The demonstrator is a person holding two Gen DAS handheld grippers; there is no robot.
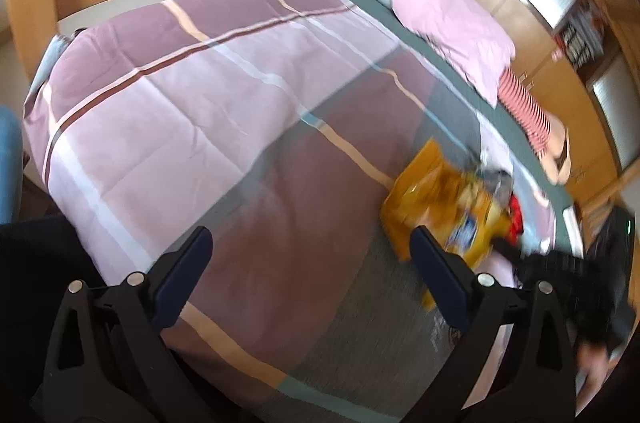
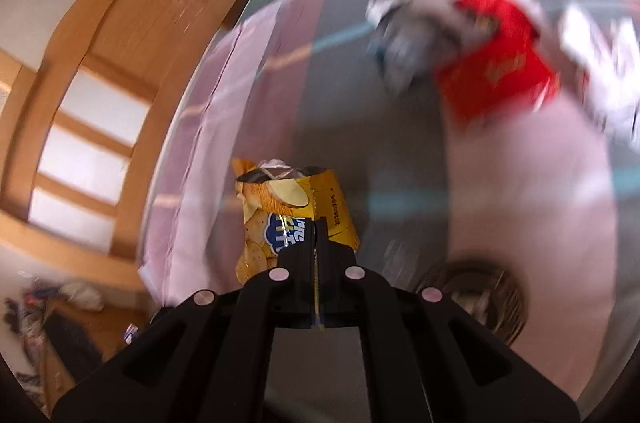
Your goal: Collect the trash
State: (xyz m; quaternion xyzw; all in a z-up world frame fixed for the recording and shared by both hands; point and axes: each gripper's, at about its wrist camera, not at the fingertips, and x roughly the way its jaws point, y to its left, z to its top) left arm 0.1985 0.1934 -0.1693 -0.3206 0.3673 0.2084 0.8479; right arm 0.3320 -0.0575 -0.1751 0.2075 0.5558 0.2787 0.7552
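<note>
Right wrist: red wrapper (image 2: 496,63) beyond chip bag (image 2: 288,211).

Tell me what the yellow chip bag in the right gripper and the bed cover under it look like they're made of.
Yellow chip bag: thin glossy plastic film, probably foil-lined, judging by its shiny printed face, crinkles and silvery torn top. The right gripper is shut on it.
Bed cover: soft matte woven fabric, likely cotton or a blend; it shows fold creases and printed stripes.
</note>
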